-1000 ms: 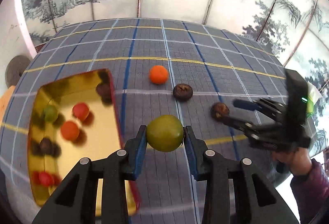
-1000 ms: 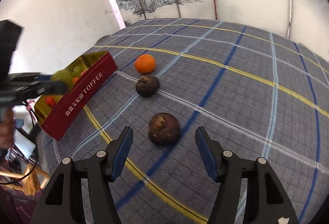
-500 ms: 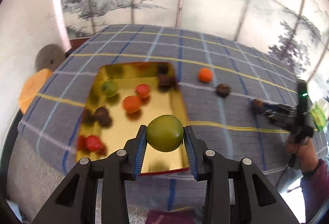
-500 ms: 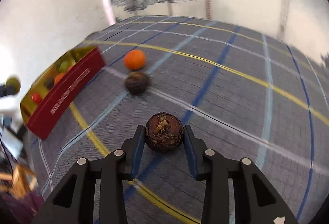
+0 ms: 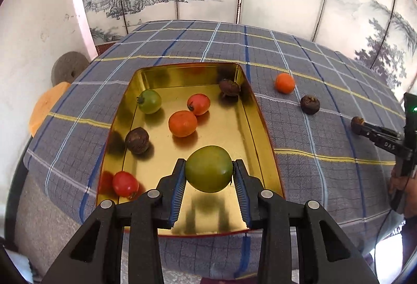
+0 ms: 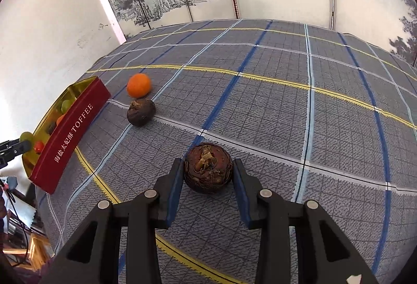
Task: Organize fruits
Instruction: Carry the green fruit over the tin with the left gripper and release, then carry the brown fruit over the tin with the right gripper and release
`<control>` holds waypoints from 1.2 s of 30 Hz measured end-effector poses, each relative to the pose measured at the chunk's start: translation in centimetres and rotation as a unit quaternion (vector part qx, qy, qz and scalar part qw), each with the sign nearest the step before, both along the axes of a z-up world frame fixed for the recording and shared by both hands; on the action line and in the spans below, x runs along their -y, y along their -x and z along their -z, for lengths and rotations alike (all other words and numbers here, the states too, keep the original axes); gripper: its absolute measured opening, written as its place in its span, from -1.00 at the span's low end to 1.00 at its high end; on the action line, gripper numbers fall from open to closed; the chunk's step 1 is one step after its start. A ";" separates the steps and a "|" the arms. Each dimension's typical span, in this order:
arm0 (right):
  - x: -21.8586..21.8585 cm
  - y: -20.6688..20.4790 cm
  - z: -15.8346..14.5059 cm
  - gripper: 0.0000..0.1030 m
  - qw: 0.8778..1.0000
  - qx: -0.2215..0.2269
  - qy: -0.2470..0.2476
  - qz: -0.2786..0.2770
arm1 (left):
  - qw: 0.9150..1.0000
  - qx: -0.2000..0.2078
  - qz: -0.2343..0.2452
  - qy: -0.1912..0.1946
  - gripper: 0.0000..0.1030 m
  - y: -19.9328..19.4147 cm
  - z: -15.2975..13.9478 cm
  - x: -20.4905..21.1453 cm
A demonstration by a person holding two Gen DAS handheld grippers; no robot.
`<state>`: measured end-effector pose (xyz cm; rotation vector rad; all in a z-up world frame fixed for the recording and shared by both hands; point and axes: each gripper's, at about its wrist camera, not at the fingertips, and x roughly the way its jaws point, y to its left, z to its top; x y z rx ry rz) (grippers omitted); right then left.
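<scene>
Looking along the left gripper (image 5: pixel 208 172), I see its jaws clamped on a green fruit (image 5: pixel 209 168), one blue pad pressed against each side. The fruit hangs directly over the near end of the gold tin (image 5: pixel 263 127), above a bare patch of its floor, so what matters for the coming release is simply straight down; I'd judge nothing lies under it. In the tin sit a red tomato (image 5: pixel 125 184) near left, a dark brown fruit (image 5: pixel 137 140), an orange fruit (image 5: pixel 182 123), another red one (image 5: pixel 198 104), a smaller green one (image 5: pixel 149 101) and a brown one (image 5: pixel 229 87) in the far right corner. Out on the checked table (image 5: pixel 325 138) to the right lie a loose orange (image 5: pixel 284 83) and a loose brown fruit (image 5: pixel 310 104). Looking along the right gripper (image 6: pixel 208 172), its jaws are closed around a round brown fruit (image 6: pixel 208 167), which seems to rest on or just above the cloth; I can't tell which. From here the tin, red-sided and lettered TOFFEE, lies well off to the far left, beyond the loose brown fruit and the orange, so this hand has a long carry leftward, while the left hand is already over the tin.
</scene>
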<state>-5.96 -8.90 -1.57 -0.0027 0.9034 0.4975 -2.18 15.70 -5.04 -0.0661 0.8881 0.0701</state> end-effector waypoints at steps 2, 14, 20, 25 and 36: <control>-0.1 0.0 0.0 -0.32 1.000 -0.002 0.002 -0.002 | 1.000 0.002 0.002 -0.008 -0.27 -0.4 0.3 0.3; -0.3 0.0 0.1 -0.32 1.000 -0.005 0.004 -0.003 | 0.999 0.010 -0.006 -0.037 -0.24 -1.4 1.3 0.6; -0.3 0.0 0.1 -0.32 1.000 -0.005 0.003 -0.003 | 0.998 0.017 -0.014 -0.055 -0.24 -1.1 1.4 0.7; -0.4 0.0 0.2 -0.32 1.000 -0.004 0.006 -0.003 | 0.998 0.014 -0.019 -0.064 -0.24 -0.8 1.4 0.7; -0.6 0.0 0.4 -0.32 1.000 -0.002 0.014 -0.003 | 0.996 0.030 -0.022 -0.087 -0.10 0.3 0.5 0.9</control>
